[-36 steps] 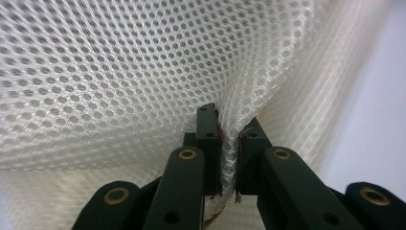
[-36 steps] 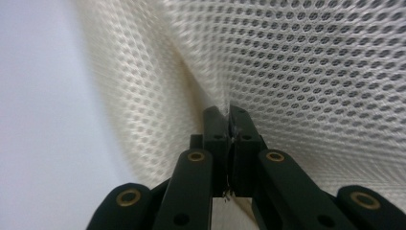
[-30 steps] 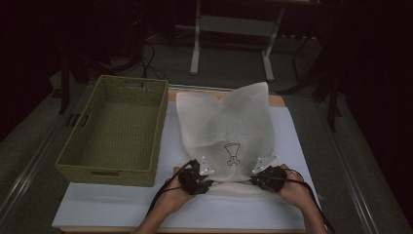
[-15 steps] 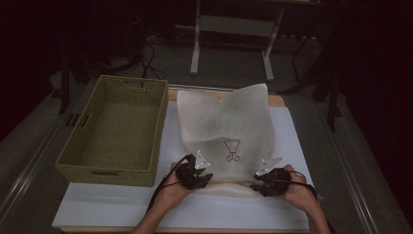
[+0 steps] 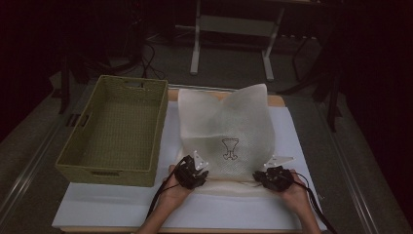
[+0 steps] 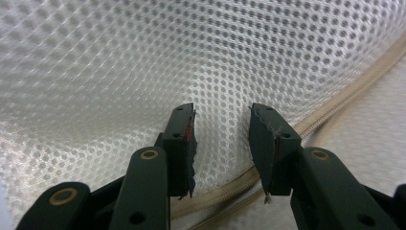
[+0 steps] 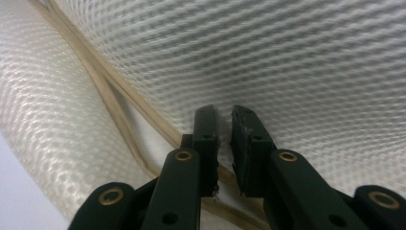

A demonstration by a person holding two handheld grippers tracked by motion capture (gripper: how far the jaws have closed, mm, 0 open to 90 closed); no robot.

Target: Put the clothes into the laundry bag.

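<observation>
Lying flat on the white table top (image 5: 122, 209), a white mesh bag (image 5: 229, 122) spreads out toward the far edge, a small dark emblem (image 5: 230, 147) printed on its near half. Its two far corners stand up in points. Beside it on the left sits a green woven basket (image 5: 114, 131), just clear of the bag's edge.

At the bag's near edge, the left gripper (image 5: 192, 173) rests at the left corner and the right gripper (image 5: 275, 176) at the right corner, each held in a hand coming from below.

From the left gripper view, the left gripper (image 6: 221, 139) has its jaws spread apart with nothing pinched between them; the mesh (image 6: 143, 62) and a beige zipper band (image 6: 335, 100) lie just beyond the tips.

From the right gripper view, the right gripper (image 7: 224, 139) has its jaws drawn close with a narrow gap between them, gripping nothing visible, over the beige zipper bands (image 7: 110, 86) and mesh (image 7: 311, 62).
</observation>
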